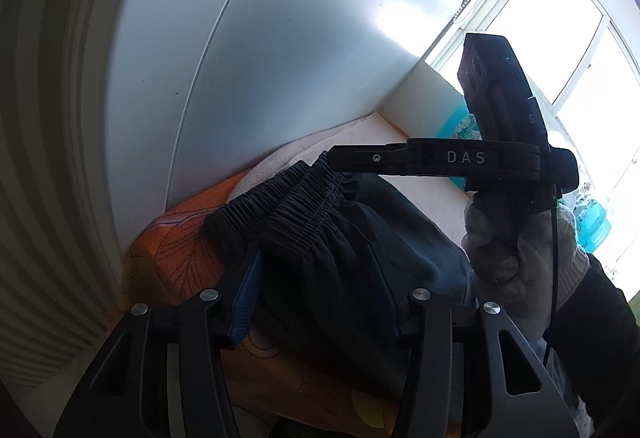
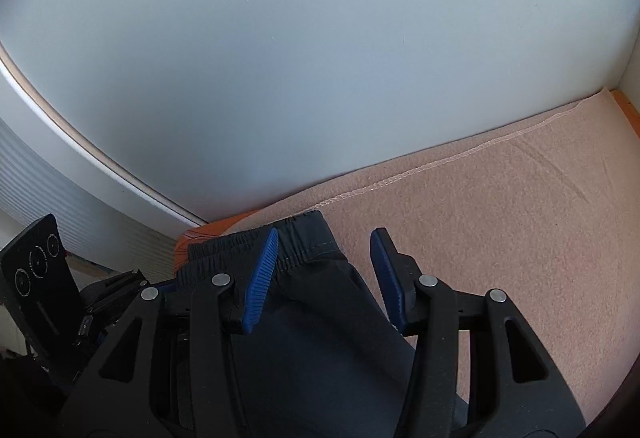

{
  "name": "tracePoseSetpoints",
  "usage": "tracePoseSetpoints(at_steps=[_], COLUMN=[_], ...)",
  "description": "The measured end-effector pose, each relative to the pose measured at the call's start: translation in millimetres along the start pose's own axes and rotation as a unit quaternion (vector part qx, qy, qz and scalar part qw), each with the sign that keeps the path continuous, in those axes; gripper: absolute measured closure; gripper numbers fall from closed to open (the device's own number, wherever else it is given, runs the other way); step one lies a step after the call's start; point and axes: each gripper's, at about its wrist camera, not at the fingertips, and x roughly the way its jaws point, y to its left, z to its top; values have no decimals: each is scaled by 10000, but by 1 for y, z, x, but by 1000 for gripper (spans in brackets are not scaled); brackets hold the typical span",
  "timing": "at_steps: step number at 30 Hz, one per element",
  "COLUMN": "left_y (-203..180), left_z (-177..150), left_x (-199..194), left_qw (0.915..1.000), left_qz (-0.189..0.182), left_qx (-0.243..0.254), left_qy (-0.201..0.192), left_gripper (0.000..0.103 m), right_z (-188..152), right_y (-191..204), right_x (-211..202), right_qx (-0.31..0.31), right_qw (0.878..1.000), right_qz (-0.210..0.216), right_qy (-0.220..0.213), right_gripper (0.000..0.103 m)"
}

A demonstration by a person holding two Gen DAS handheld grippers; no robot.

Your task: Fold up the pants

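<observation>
Grippers (image 1: 316, 278) (image 2: 324, 270) angled down, both agape astride pants (image 2: 316, 326) waistband, not clamping.

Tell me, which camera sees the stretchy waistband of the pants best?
The left wrist view: the black pants' gathered waistband shows across both layers, in the light. The right wrist view shows less of the waistband, partly hidden behind a blue finger pad.

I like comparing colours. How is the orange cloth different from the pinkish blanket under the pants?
The orange cloth has dark leaf outlines drawn on it; the pinkish blanket is plain. The blanket looks fuzzy and has a stitched edge, while the orange cloth looks smooth. In the right wrist view the blanket fills a wide area, and only a small orange corner shows beside the wall. Both lie under the dark pants.
</observation>
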Motion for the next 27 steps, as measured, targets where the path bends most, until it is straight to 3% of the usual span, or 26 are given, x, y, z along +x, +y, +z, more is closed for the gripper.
tracePoseSetpoints(at_steps=[1, 4, 9, 16, 22, 24, 27], left_y=[0, 1, 6, 12, 26, 30, 30], left_z=[0, 0, 2, 4, 5, 2, -1], left_x=[0, 0, 0, -11, -10, -13, -19], left_qw=[10000, 9997, 9995, 9987, 9995, 9996, 9994], left_qz=[31, 117, 71, 90, 117, 106, 203], left_qx=[27, 110, 123, 170, 82, 27, 41], left_qy=[-22, -159, -297, -472, -286, -267, -281], left_gripper=[64, 77, 80, 83, 83, 83, 77], right_z=[-2, -7, -15, -13, -6, -10, -15], right_y=[0, 4, 15, 44, 50, 49, 47], right_x=[4, 4, -13, -24, -4, -1, -10], right_qx=[59, 116, 106, -39, -150, -98, -72], right_qw=[10000, 9999, 9995, 9985, 9990, 9990, 9983], right_qz=[51, 124, 155, 108, -296, -380, -494], right_qy=[50, -12, -273, -527, -299, -226, -300], right_gripper=[53, 73, 92, 94, 94, 93, 83])
